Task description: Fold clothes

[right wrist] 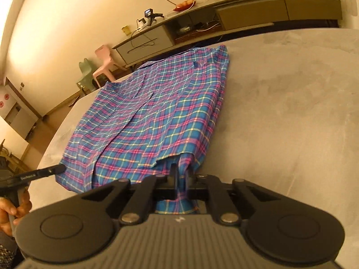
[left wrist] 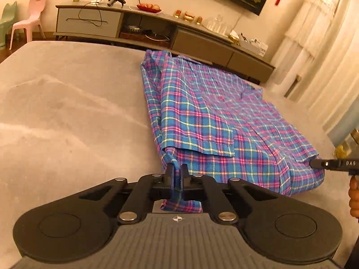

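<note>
The fingers [left wrist: 170, 174] of the left gripper [left wrist: 177, 176] are squeezed almost together, and a fold of the checked shirt [left wrist: 224, 121] is pinched tight between them. That fold is the shirt's near hem at its left corner, and a bit of cloth hangs down behind the fingers. The fingers [right wrist: 173, 174] of the right gripper [right wrist: 180, 176] are just as close together and pinch the near hem at the shirt's other corner. So both grippers hold the same edge, one at each end. In the left view the tip of the right gripper pokes in from the right side and touches the cloth, with a hand [left wrist: 354, 197] behind it. In the right view the left gripper comes in from the left, and a hand [right wrist: 11, 210] holds its grip. The shirt is blue with pink and yellow lines. It lies flat on the grey desk [left wrist: 67, 112], with its sides folded in, and it reaches from the near edge toward the far edge. Past the far edge a long low cabinet [left wrist: 89, 22] stands against the wall, with a pink chair [left wrist: 29, 20] near its end.
</note>
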